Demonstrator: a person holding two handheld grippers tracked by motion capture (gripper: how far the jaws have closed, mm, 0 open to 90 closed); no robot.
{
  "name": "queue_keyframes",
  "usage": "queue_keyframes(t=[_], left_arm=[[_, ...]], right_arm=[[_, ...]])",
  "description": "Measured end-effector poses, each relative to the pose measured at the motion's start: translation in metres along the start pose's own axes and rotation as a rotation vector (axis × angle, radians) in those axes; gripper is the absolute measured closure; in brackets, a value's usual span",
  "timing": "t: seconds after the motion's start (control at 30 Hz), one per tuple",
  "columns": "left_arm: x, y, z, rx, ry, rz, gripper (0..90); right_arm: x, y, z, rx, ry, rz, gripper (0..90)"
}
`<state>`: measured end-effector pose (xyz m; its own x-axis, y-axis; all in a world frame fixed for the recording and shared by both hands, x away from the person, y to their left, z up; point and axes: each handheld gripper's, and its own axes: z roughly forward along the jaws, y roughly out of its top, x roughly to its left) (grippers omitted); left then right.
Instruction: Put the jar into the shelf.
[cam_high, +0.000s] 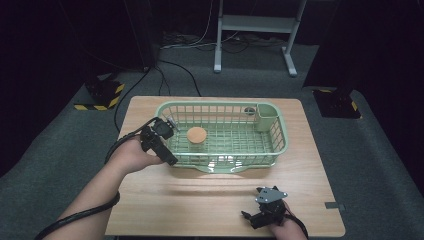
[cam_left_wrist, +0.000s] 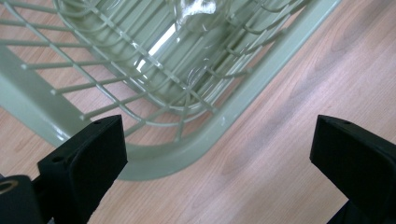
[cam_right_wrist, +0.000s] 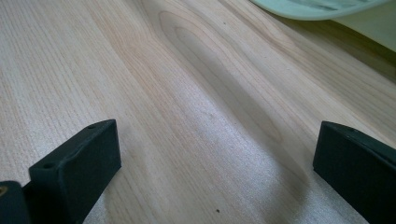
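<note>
A wooden desk (cam_high: 210, 200) seen from above, with a pale green wire basket (cam_high: 280, 150) standing across its far half. Inside the basket lie a round, flat tan disc (cam_high: 196, 134) towards its left end and a clear glass object (cam_high: 222, 161) against the near wall; a green cup-shaped compartment (cam_high: 266, 117) sits in the far right corner.

The left hand-held gripper (cam_high: 172, 161) is at the basket's near left corner, just outside the rim. In the left gripper view its two black jaws stand wide apart with nothing between them — the basket's rounded corner (cam_left_wrist: 177, 158) and the clear glass object (cam_left_wrist: 194, 11) lie ahead. The right hand-held gripper (cam_high: 250, 218) rests low near the desk's near edge, well apart from the basket; its jaws are also spread wide and empty over bare wood.

This looks like the approach step: the left hand-held gripper closing in on the basket, likely for the clear glass object or the rim itself — which one cannot be told. The next move would call for lifting the jaws over the rim and lining them up squarely before closing, taking care with the slippery glass.
</note>
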<state>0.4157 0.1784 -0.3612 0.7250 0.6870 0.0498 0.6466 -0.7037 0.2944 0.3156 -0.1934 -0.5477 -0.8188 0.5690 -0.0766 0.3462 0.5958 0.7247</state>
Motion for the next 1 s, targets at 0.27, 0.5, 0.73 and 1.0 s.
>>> queue_keyframes(t=[0.27,0.5,0.73,1.0], left_arm=[[-0.007,-0.010,0.004,0.012,0.004,0.004,3.9],[-0.015,-0.019,0.006,0.021,0.015,0.021,2.9],[-0.024,-0.030,0.007,0.022,0.001,0.031,2.9],[-0.030,-0.042,0.019,0.042,-0.011,0.037,2.9]], right_arm=[[0.000,0.000,0.000,0.002,-0.002,-0.002,0.5],[0.000,0.000,0.000,0.000,-0.001,-0.001,0.5],[0.000,0.000,0.000,0.002,-0.002,-0.001,0.6],[0.000,0.000,0.000,0.003,-0.003,-0.001,0.5]])
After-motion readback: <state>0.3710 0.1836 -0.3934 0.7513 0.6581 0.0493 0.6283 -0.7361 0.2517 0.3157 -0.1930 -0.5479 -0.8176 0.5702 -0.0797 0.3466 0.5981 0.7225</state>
